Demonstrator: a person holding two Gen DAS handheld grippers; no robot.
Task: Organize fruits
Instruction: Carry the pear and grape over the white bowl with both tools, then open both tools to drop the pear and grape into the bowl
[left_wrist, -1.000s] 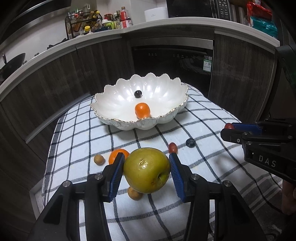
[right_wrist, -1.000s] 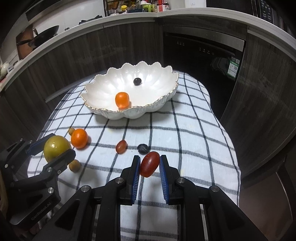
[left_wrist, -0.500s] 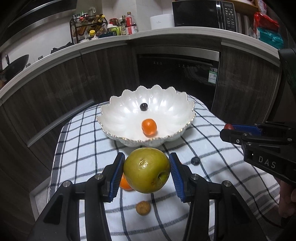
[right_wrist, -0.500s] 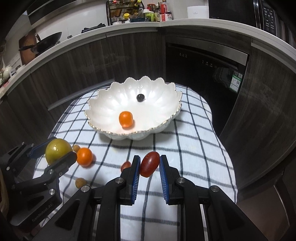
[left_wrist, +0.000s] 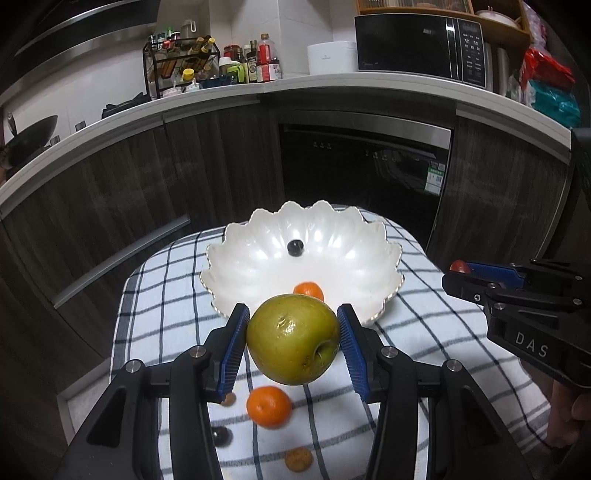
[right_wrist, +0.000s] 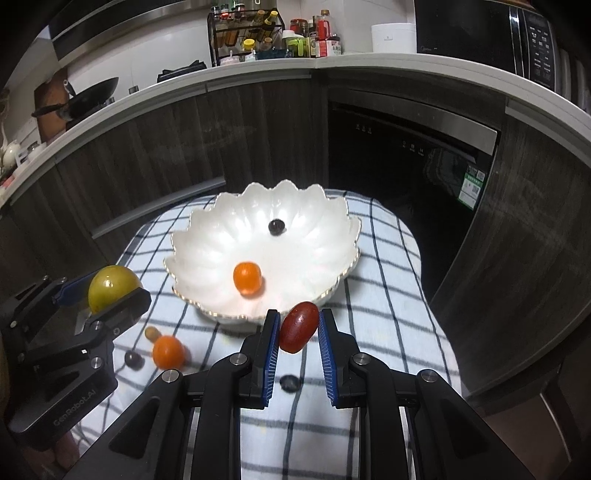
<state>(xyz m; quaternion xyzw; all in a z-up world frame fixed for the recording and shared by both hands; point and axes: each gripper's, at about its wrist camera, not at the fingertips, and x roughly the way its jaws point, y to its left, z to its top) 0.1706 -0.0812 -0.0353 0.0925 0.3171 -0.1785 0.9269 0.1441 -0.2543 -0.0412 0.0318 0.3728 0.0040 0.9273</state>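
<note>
— Left wrist view, at the tongs: what is caught?
— The left gripper (left_wrist: 293, 343) is clenched on a green apple (left_wrist: 293, 339), its blue pads (left_wrist: 233, 350) pressing both flanks. The fruit hangs above the checked cloth (left_wrist: 424, 339), just short of the near rim of the scalloped white bowl (left_wrist: 255, 258).

— And the other hand's tool?
— In the right wrist view, the right gripper (right_wrist: 295, 334) grasps a red grape tomato (right_wrist: 298, 326), tilted between the pads and held aloft just before the bowl's front edge (right_wrist: 229, 317).

— What sits in the bowl?
— A small orange (right_wrist: 247, 278) near the front and a dark grape (right_wrist: 276, 226) toward the back, well apart.

— Outward from there, on the cloth?
— A second orange (right_wrist: 168, 351) lies below the left tool, with a brownish round fruit (right_wrist: 150, 333) just beside it and a dark berry (right_wrist: 133, 359) near. Another dark berry (right_wrist: 289, 381) lies beneath the right tool. The left view adds a tan fruit (left_wrist: 297, 459) at the cloth's near edge.

— Beyond?
— Dark wood cabinets, a white counter carrying a bottle rack (left_wrist: 177, 70) and a microwave (left_wrist: 419, 48).
</note>
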